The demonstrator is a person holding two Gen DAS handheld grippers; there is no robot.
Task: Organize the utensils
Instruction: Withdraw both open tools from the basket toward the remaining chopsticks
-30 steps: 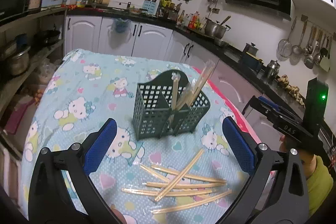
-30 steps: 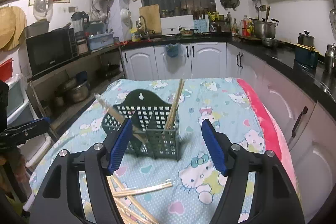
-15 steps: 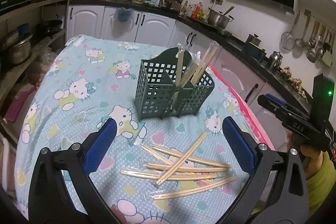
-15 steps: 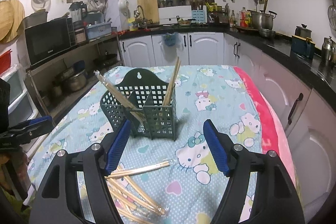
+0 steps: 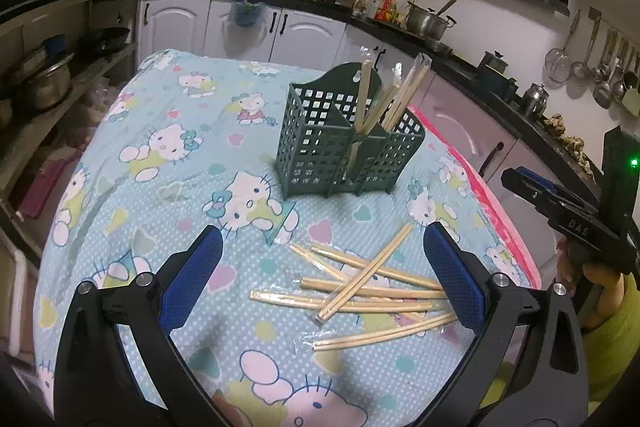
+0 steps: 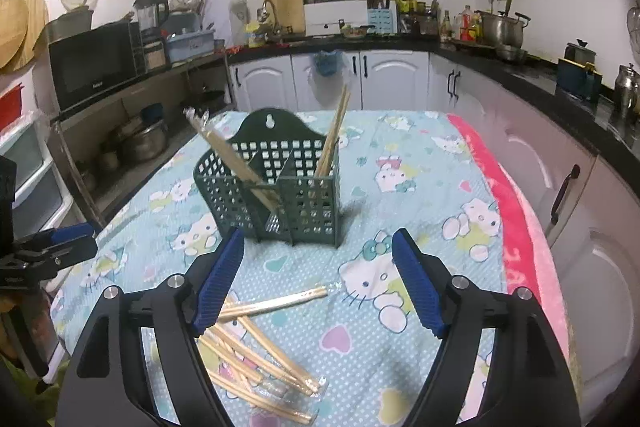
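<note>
Your right gripper (image 6: 318,283), jaws opening and empty, and spread left gripper (image 5: 322,273) hover over loose wrapped wooden chopsticks (image 5: 360,285) near the cartoon-print table's (image 5: 160,195) front edge, few yet in the dark-green perforated plastic caddy (image 5: 344,151).

Microwave (image 6: 94,65); cutting board (image 6: 284,5); pot (image 6: 502,27)

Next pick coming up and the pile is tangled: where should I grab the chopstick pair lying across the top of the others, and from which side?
Take the top chopstick pair near its upper free end, toward the green basket, where it clears the loose chopsticks under it. Come down from above with the open left gripper, its fingers straddling the pair's narrow width; it lies flat on the tablecloth, so a side approach would likely snag the others.
</note>
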